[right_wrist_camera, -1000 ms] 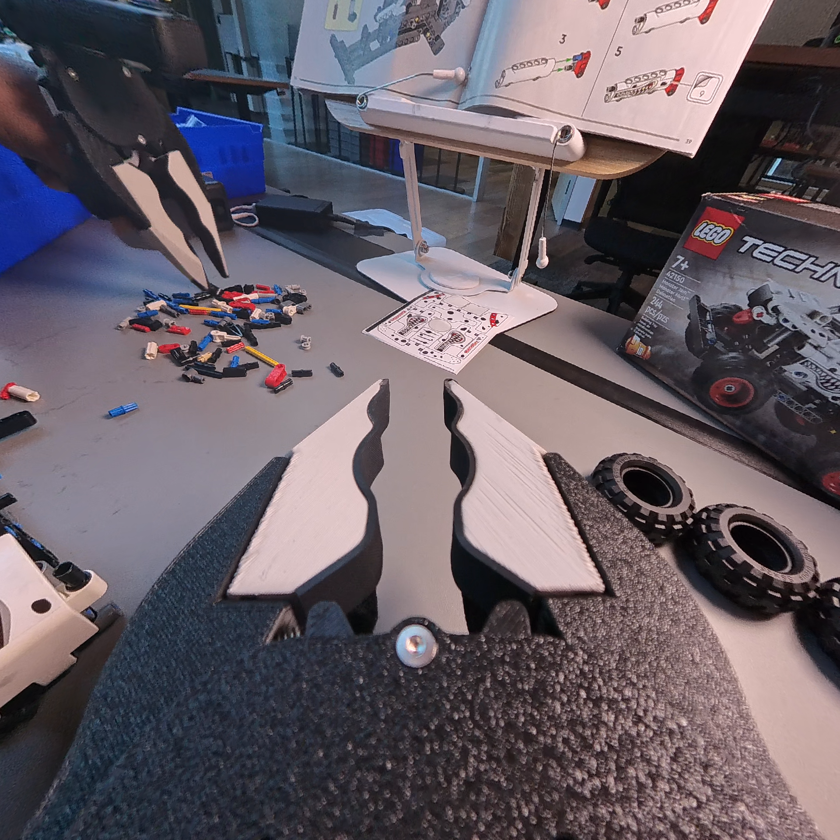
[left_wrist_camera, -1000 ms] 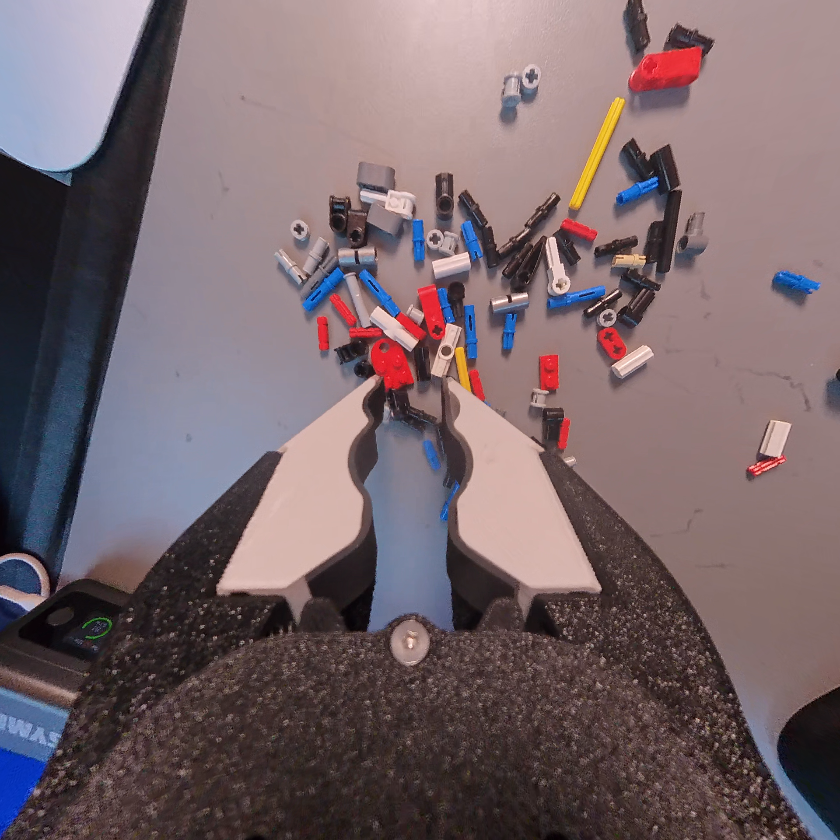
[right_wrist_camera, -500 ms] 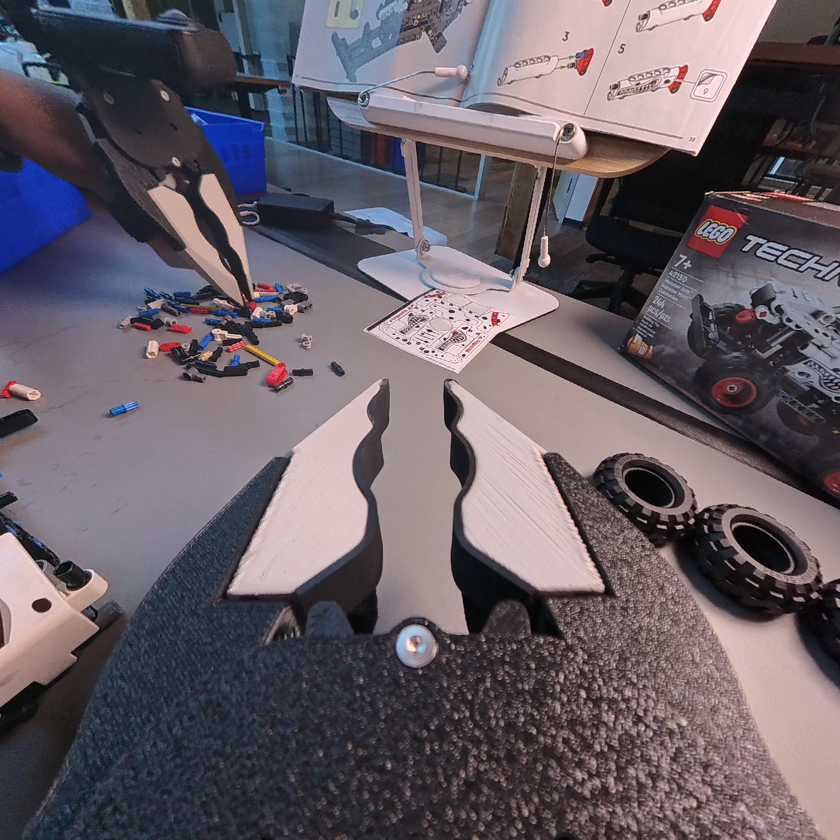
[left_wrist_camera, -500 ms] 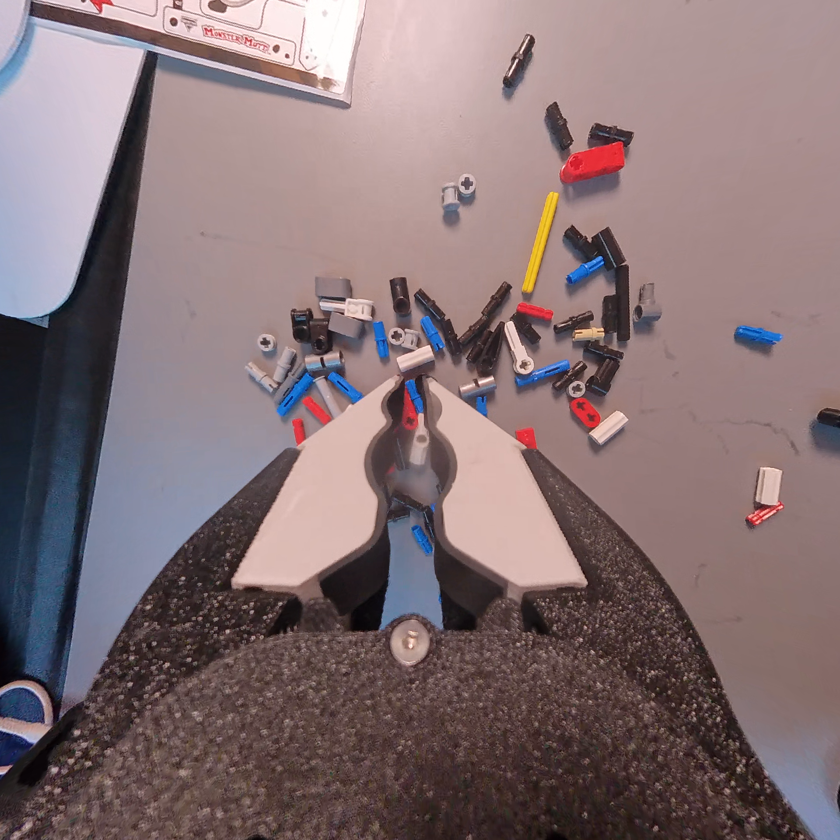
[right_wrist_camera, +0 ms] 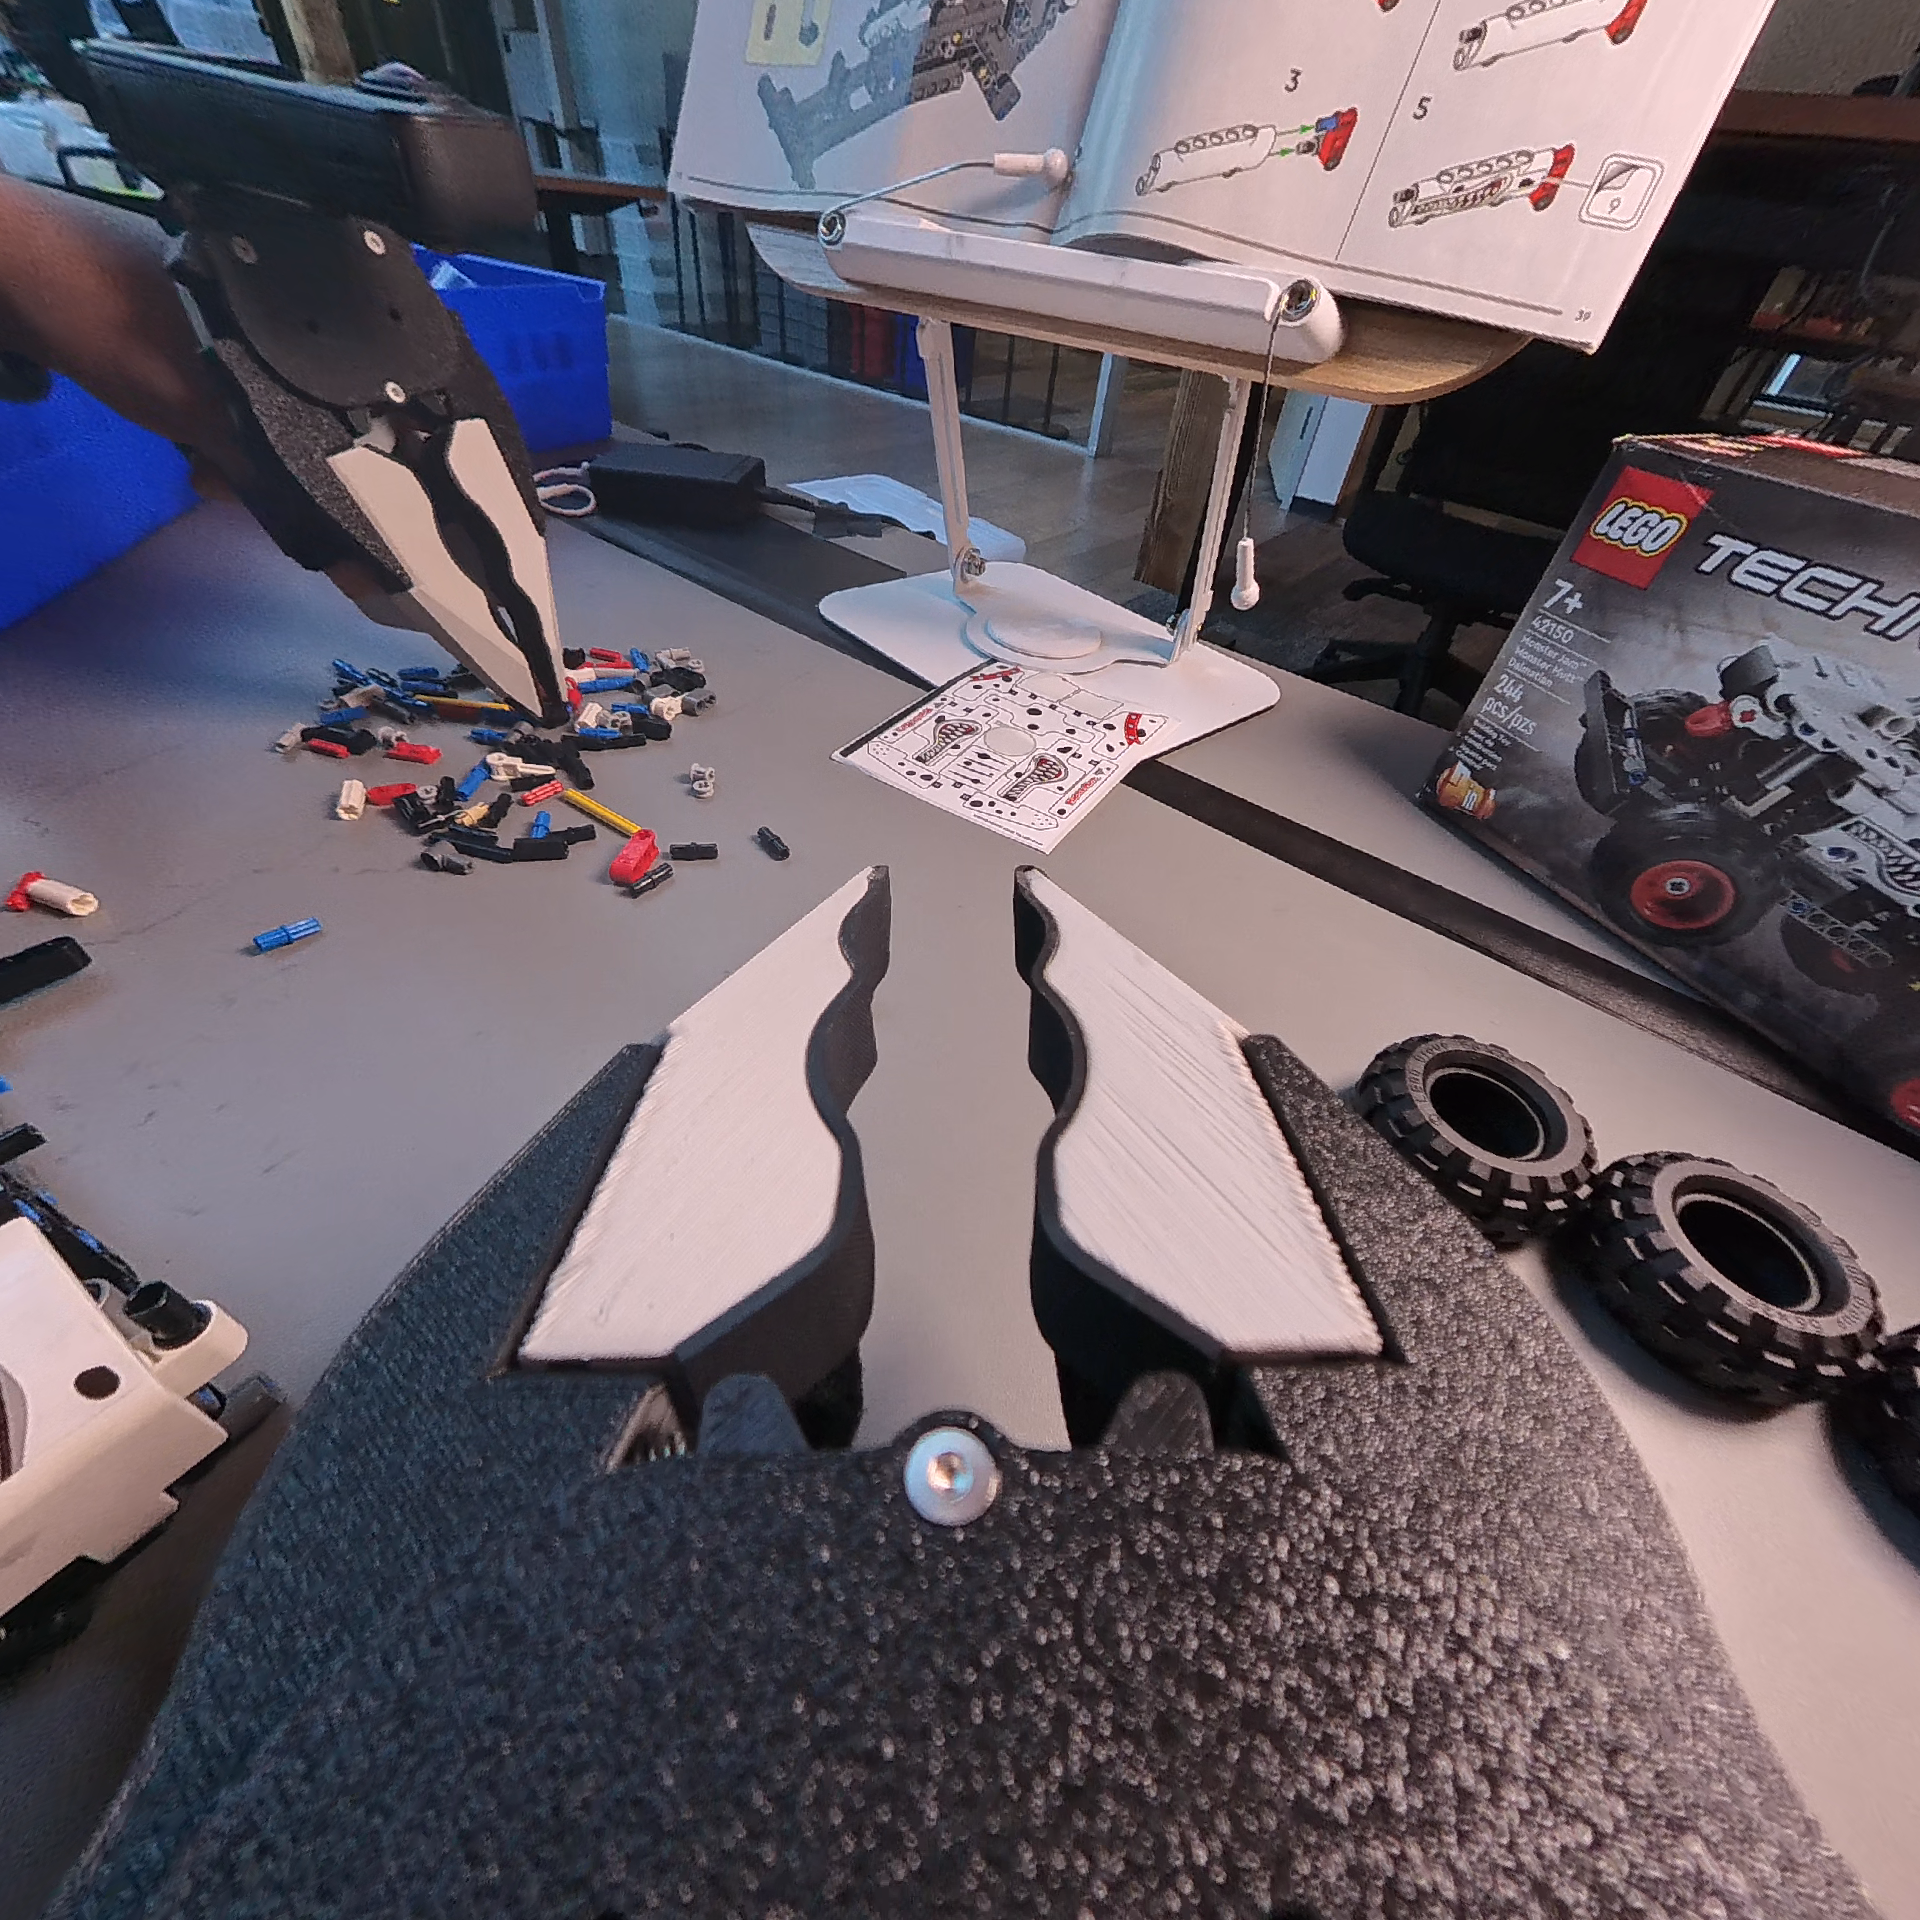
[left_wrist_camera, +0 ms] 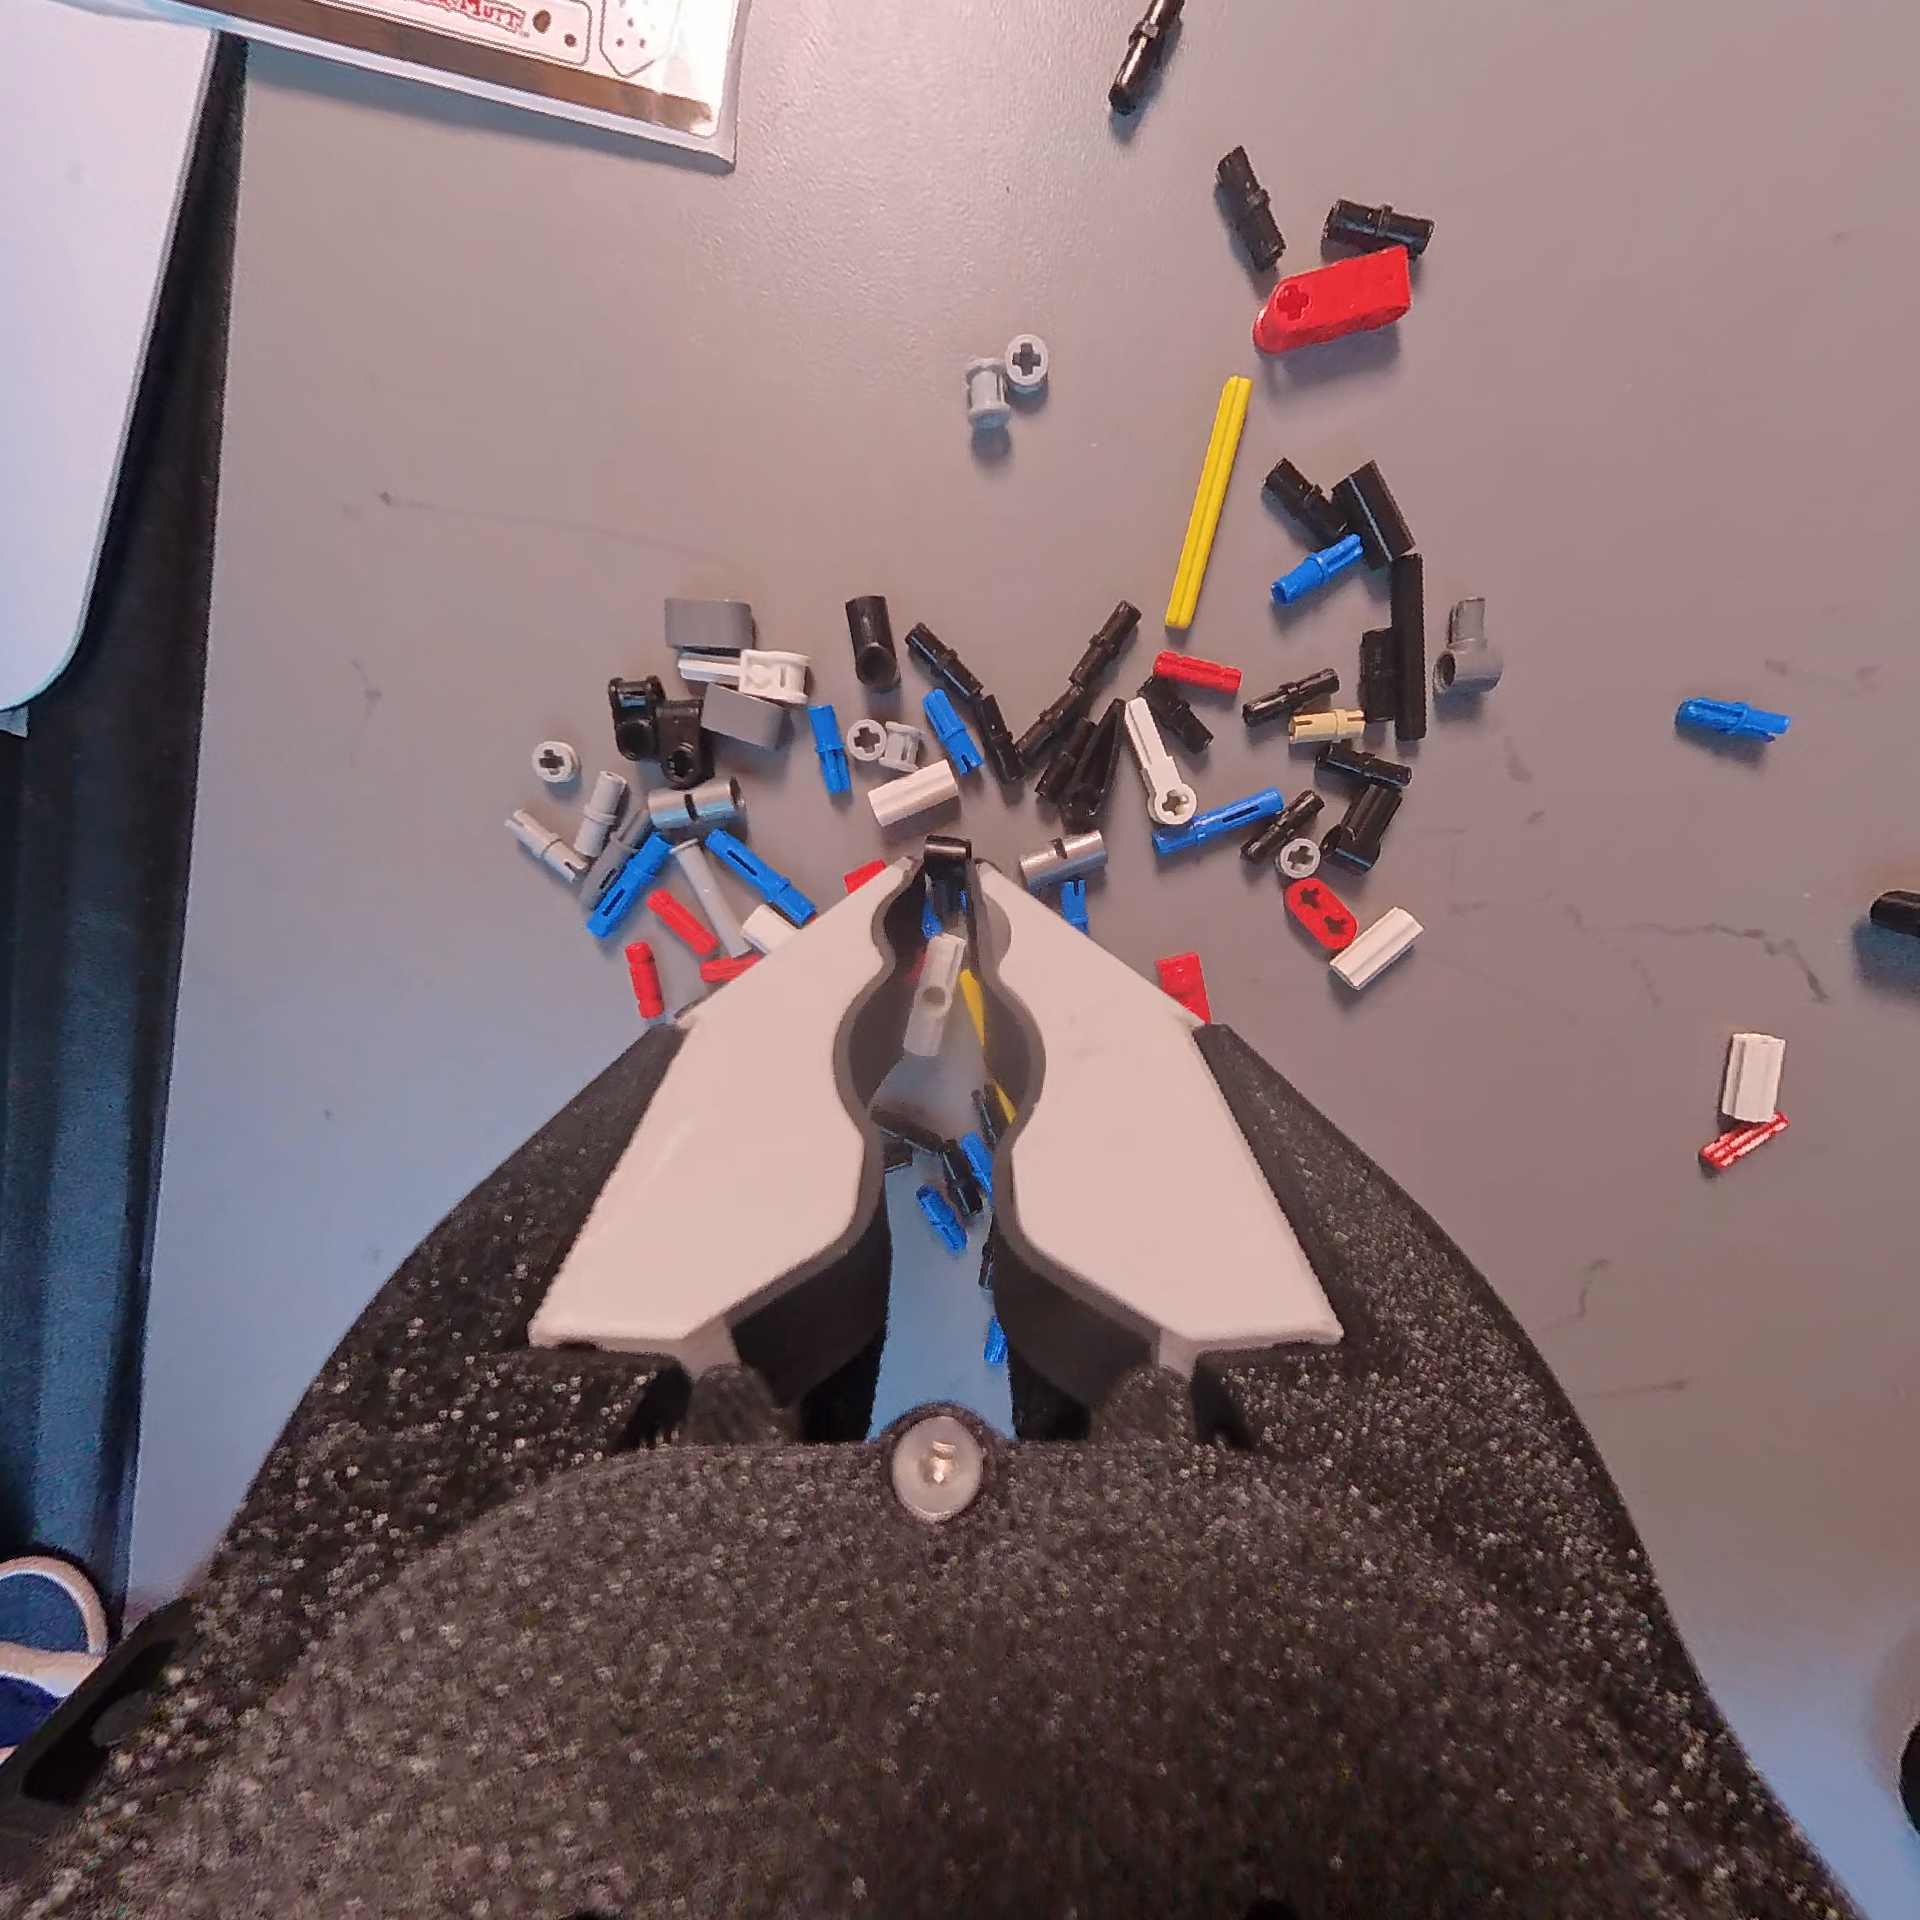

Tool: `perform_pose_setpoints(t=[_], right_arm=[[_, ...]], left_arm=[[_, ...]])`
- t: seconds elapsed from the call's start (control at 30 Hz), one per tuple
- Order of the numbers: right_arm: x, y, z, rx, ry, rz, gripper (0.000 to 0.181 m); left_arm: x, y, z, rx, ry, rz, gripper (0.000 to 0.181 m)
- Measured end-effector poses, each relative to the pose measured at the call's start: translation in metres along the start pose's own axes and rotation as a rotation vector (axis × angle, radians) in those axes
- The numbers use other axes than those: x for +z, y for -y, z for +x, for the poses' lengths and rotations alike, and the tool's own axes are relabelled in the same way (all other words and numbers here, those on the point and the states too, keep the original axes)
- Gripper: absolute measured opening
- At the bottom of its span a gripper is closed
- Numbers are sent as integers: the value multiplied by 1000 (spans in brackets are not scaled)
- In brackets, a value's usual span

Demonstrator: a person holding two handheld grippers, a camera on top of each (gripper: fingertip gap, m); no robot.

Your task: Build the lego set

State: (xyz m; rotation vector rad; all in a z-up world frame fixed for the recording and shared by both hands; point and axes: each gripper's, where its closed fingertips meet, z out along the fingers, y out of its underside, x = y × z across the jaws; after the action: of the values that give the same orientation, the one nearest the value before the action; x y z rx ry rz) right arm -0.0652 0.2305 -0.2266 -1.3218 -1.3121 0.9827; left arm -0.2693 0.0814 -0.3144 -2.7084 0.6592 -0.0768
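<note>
White and black, your part-built model [right_wrist_camera: 73, 1382] sits at the far left edge of the right wrist view, so some of the build is done. Plenty looks left to do: a loose scatter of small pins and connectors [right_wrist_camera: 499, 748] covers the grey tabletop [right_wrist_camera: 312, 1091] just right of it.

Your left gripper [left_wrist_camera: 945, 868] points steeply down into that pile, tips at the tabletop. Its jaws are drawn nearly together on a small black pin [left_wrist_camera: 945, 854] at the very tips. A white connector [left_wrist_camera: 935, 992] and a yellow axle [left_wrist_camera: 977, 1008] show through the gap behind the tips, lying underneath rather than held.

Further right, the sticker sheet [right_wrist_camera: 1008, 753] lies flat by the white book stand [right_wrist_camera: 1039, 623], which props the instruction booklet [right_wrist_camera: 1247, 104] open.

Your right gripper [right_wrist_camera: 951, 883] hovers low and nearly level over bare tabletop, jaws apart, holding nothing. It appears to be waiting.

At the right, black tyres [right_wrist_camera: 1475, 1132] lie unmounted in a row and the set's box [right_wrist_camera: 1714, 748] stands behind them, so the wheels are still to come.
</note>
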Motion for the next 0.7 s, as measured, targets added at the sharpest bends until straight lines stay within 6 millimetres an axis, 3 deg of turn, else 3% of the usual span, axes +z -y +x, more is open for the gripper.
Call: perform_pose_setpoints(t=[0.27, 0.53, 0.7], right_arm=[[0, 0, 0, -1, -3, 2, 23], [0, 0, 0, -3, 1, -2, 23], [0, -1, -1, -9, 0, -4, 23]], left_arm=[[-7, 3, -1, 25, 40, 33, 6], [-38, 25, 9, -192, -174, 272, 0], [-30, 17, 9, -156, -128, 203, 0]])
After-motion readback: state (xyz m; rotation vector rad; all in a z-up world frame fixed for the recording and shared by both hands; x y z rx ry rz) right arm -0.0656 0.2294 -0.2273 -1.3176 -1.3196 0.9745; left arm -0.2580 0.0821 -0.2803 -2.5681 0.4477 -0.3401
